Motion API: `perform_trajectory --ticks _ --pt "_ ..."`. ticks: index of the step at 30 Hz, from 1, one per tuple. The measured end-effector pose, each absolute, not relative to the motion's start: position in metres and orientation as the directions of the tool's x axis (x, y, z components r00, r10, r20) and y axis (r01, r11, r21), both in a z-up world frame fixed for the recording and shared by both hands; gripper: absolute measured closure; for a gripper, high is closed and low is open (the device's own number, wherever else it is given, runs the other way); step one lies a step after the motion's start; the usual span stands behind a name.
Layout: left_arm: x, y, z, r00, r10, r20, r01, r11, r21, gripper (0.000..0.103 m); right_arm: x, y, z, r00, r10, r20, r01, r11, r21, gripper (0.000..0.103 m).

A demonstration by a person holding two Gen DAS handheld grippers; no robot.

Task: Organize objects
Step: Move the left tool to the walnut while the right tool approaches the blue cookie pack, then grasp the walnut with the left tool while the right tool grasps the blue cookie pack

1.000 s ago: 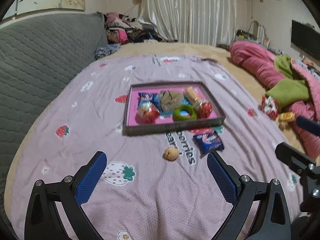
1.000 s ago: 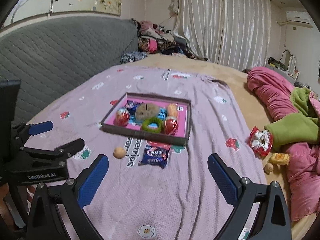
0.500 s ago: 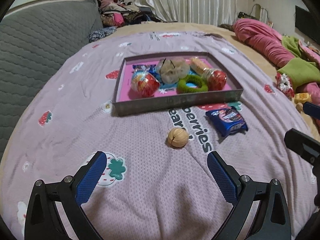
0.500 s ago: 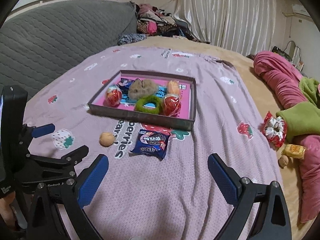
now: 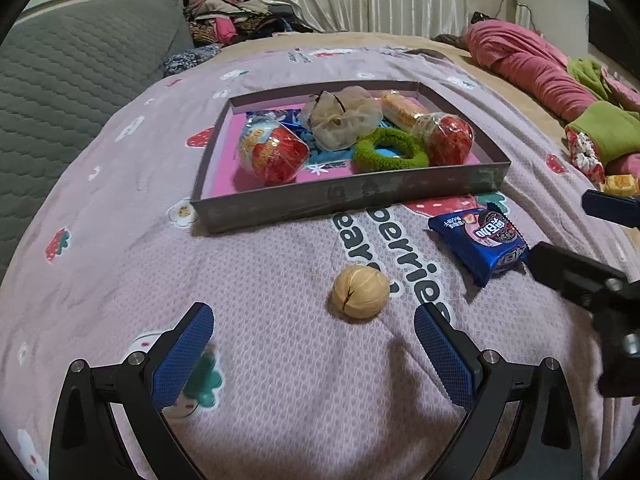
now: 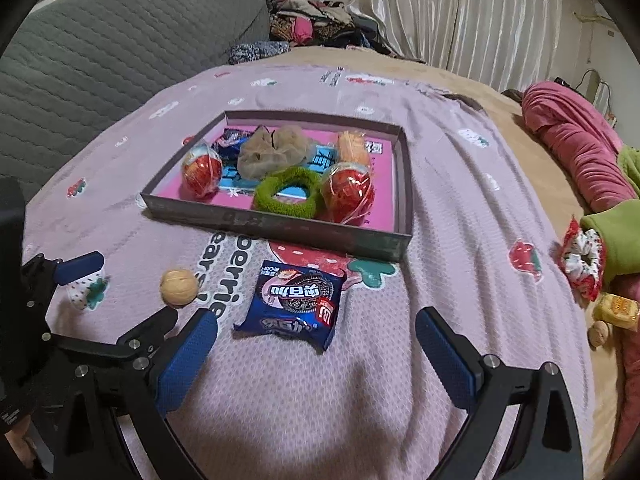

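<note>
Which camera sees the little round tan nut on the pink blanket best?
The left wrist view. The little round tan nut lies large and near the middle there, just ahead of the open left gripper, its seam visible. The right wrist view shows it smaller, off to the left.

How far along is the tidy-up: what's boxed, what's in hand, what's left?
Done: two red eggs, a green ring, a beige scrunchie and a snack lie in the box. In hand: nothing; left gripper and right gripper are open. Left: walnut and blue packet on the blanket, plus items near the pink bedding.
</note>
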State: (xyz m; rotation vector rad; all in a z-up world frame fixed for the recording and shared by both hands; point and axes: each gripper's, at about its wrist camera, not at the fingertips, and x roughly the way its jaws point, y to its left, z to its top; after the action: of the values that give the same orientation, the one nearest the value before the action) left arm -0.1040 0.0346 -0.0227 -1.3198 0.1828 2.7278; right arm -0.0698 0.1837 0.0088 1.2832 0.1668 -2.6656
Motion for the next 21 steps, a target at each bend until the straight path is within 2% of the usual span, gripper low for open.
perform_trajectory --ticks 21 --pt "-0.141 0.035 -0.054 -0.57 0.06 -0.819 -0.141 -0.99 0.026 0.003 -0.118 0.177 -0.037 -0.535 -0.114 -0.837 0.196 -0.981 0.008 0.004"
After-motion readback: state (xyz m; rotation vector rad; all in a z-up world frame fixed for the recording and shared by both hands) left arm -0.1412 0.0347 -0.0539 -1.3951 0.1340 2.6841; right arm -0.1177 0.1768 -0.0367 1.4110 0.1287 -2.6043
